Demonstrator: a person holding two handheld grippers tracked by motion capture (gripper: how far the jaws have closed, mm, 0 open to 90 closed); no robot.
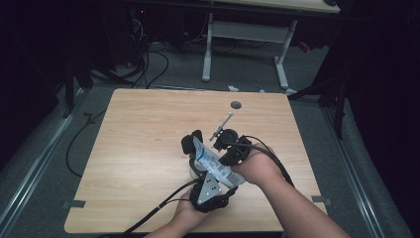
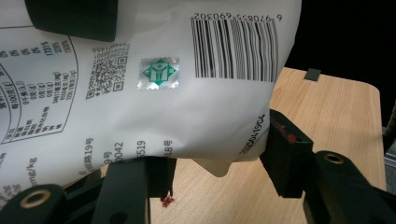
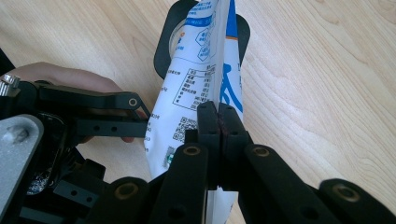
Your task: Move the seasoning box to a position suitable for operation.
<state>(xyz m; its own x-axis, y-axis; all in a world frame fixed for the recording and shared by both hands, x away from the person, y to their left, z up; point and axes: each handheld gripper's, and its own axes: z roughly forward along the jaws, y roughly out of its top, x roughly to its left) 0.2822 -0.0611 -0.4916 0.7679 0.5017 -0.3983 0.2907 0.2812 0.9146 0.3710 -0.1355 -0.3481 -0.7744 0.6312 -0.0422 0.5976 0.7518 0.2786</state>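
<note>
Both hands come in from the near table edge, each with a gripper, and between them they hold a white pouch (image 1: 212, 162) just above the table (image 1: 138, 148). From the right gripper view, the right gripper (image 3: 218, 122) has its jaws pressed together on a thin edge of the pouch — the pads meet with only the film between them. Seen from the left gripper view, the left gripper (image 2: 219, 154) has its jaws part-way apart at the pouch's bottom corner, near the barcode; one pad lies under the film and the other stands just beside its edge, so whether they truly pinch it I cannot tell. At the far end of the pouch sits a black ring-shaped part (image 3: 164, 44) with a pale round thing showing inside it, the pouch's tip passing across it; what that part is stays unclear. A small stand with a thin rod (image 1: 221, 128) is just behind the grippers, and a grey round plug (image 1: 236, 105) lies farther back. By my reading the step in hand is steadying the pouch with both grippers, perhaps to tip or open it over the round thing. Next the right grip should hold firm while the left settles its hold on the corner — a loose pinch there could let the film slide.
</note>
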